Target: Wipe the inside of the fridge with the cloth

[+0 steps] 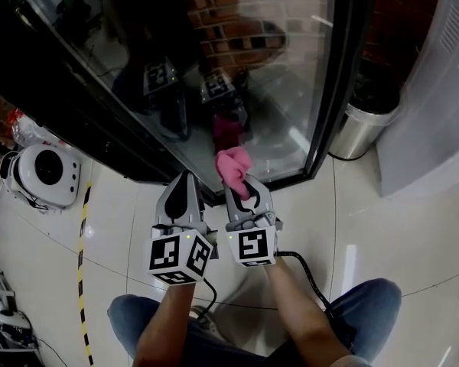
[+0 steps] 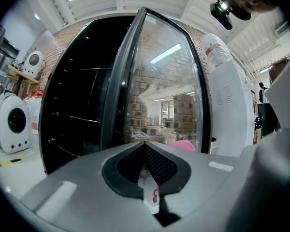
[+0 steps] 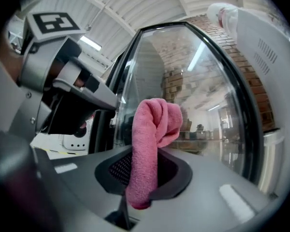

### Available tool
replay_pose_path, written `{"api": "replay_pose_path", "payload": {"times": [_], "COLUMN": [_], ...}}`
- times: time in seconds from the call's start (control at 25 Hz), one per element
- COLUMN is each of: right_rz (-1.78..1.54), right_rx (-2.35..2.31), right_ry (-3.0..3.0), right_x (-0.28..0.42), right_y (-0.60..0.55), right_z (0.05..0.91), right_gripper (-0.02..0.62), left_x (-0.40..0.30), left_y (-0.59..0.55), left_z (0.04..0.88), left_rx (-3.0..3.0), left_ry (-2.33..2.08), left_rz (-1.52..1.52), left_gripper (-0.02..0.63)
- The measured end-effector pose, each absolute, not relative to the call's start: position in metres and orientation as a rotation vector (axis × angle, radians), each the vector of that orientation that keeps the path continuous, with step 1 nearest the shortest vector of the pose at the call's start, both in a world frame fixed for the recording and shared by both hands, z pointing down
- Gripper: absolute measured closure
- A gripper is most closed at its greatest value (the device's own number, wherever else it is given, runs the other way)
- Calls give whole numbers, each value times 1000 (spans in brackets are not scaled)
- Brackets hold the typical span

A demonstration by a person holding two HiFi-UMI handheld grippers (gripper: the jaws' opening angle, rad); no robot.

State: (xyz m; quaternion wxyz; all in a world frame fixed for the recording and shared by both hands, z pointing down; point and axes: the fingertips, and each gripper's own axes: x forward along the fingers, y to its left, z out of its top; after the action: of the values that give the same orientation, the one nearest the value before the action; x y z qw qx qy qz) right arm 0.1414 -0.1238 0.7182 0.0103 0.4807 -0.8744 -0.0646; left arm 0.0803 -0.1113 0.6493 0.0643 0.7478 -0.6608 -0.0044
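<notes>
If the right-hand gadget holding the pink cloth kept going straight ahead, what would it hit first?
Most likely the tall glass fridge door: the right gripper, shut on the fluffy pink cloth, points at that pane, so the cloth would touch glass first. Depth is hard to judge.

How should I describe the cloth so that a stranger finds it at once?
Look at the fridge's glass door. In front of its lower edge, the right gripper grips a cloth between its jaws. It is the only bright pink, soft thing nearby.
</notes>
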Motion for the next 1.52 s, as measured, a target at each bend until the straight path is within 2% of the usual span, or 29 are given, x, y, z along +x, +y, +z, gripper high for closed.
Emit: {"api": "replay_pose_path", "payload": {"times": [0.28, 0.52, 0.84, 1.32, 1.52], "right_rz": [-94, -27, 3, 88, 135], "right_rx": [1403, 1383, 1477, 1757, 1841], "right_ry": [-2729, -2659, -2544, -2370, -2340], "right_x": [82, 77, 132, 269, 300], "right_y": [-105, -107, -125, -158, -161], "right_z": [778, 817, 843, 846, 849], "right_gripper": [532, 532, 532, 532, 532], "left_x": [49, 55, 90, 203, 228], "left_y": [-106, -114, -125, -122, -117], "left_z": [654, 662, 682, 720, 731], "left_rx": [2230, 2265, 2284, 2509, 2554], "left_ry": [-1995, -1943, -1846, -1576, -1528], "left_rz": [-20, 11, 23, 245, 286], "left_gripper": [597, 597, 597, 597, 597]}}
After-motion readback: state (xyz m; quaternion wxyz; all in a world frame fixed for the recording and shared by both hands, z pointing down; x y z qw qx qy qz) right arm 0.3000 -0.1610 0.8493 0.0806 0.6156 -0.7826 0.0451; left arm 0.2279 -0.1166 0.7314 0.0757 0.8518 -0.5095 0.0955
